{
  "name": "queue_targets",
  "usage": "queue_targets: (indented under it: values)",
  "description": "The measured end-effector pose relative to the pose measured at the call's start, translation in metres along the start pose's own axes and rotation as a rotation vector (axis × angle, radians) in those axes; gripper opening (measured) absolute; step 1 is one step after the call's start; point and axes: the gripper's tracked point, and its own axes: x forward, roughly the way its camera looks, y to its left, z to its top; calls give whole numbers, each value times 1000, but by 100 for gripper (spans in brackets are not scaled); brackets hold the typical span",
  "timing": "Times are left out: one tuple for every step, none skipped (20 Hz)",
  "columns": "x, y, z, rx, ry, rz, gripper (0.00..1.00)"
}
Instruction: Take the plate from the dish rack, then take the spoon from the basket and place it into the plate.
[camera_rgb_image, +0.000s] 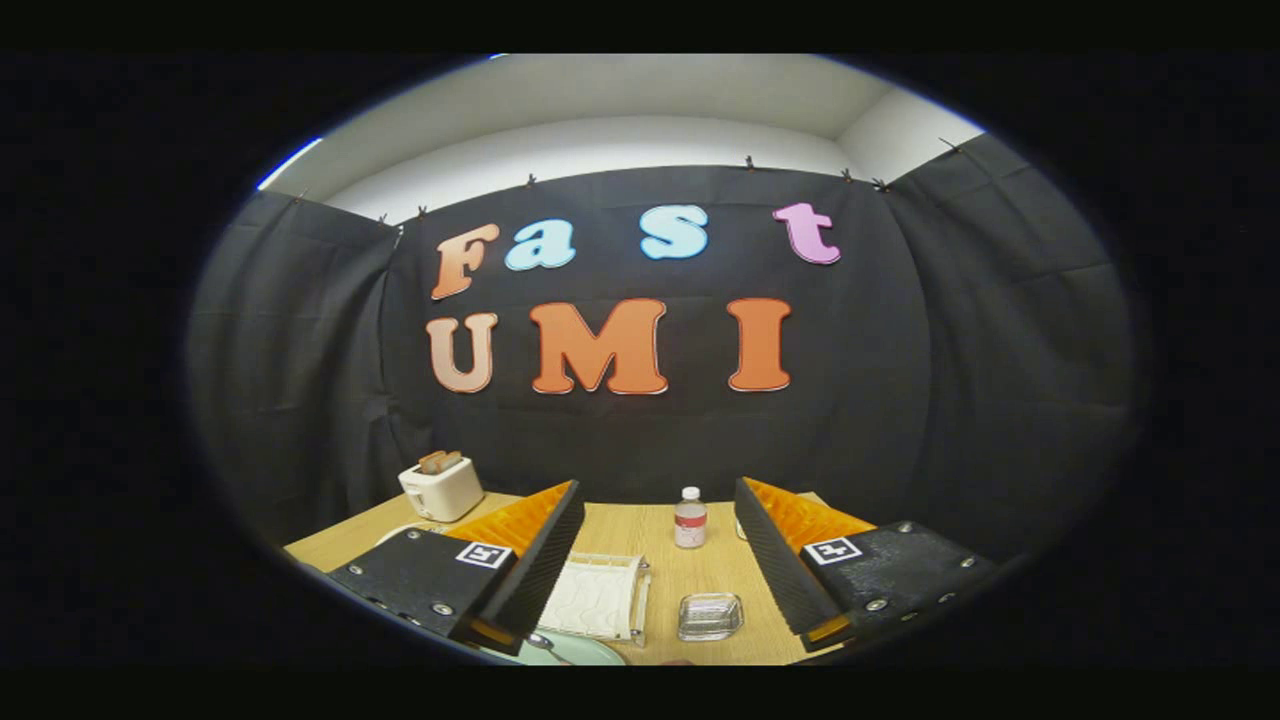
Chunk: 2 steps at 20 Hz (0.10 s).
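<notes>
The gripper (660, 510) hangs above the wooden worktop (690, 580), fingers spread wide and empty, with a small water bottle (690, 518) between their tips, a glass dish (710, 616) nearer than that bottle, a white rack (600, 598) beside the dish, and a toaster (441, 486) far off past the bottle's other side.

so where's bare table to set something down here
Bare wood lies between the water bottle and the glass dish, and right of the dish toward the open tool. It is crowded near the tool's left finger: rack, plate, and toaster beyond.

The plate (575, 650) and spoon (541, 640) lie mostly hidden behind the open tongs' (660, 500) left finger.
</notes>
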Motion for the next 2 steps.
queue_targets:
  values:
    - [0,2,2,-1,-3,4,91]
    - [0,4,2,-1,-7,7,91]
